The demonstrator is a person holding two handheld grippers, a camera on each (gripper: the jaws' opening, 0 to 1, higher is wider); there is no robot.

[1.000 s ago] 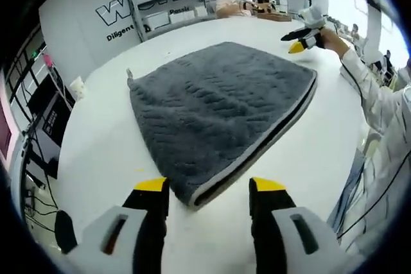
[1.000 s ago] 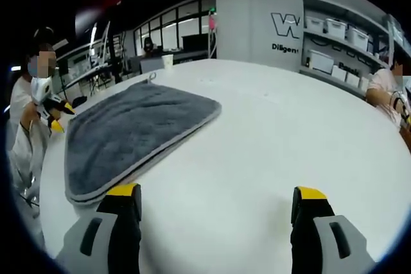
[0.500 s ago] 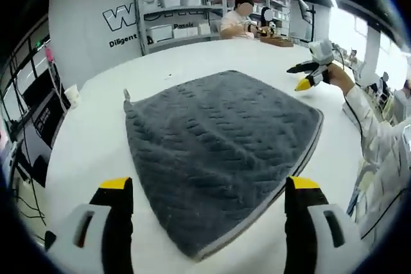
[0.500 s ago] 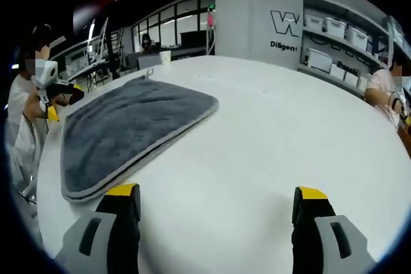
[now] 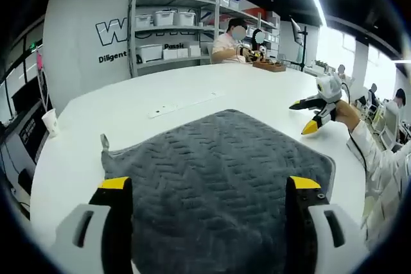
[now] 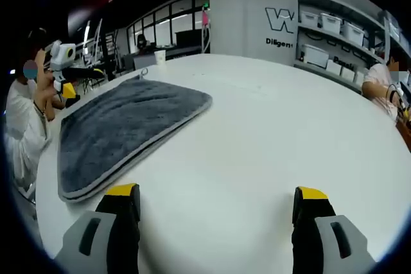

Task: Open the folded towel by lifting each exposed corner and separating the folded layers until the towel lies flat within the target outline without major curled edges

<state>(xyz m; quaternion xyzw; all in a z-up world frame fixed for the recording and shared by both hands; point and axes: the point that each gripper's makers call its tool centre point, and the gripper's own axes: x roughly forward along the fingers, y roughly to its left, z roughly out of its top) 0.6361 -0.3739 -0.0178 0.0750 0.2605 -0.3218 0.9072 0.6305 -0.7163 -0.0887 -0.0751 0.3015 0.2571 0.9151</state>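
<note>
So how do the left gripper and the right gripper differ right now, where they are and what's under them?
The left gripper hangs over the grey towel, which lies between its jaws; the right gripper is over bare white table, off the towel's side. Both have yellow-tipped jaws, open and holding nothing.

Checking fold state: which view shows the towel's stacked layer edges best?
The right gripper view. The towel lies side-on there, and two light-trimmed edges run stacked along its near side, so the fold is readable. In the left gripper view the towel shows mostly its top face and a hanging loop at one corner.
</note>
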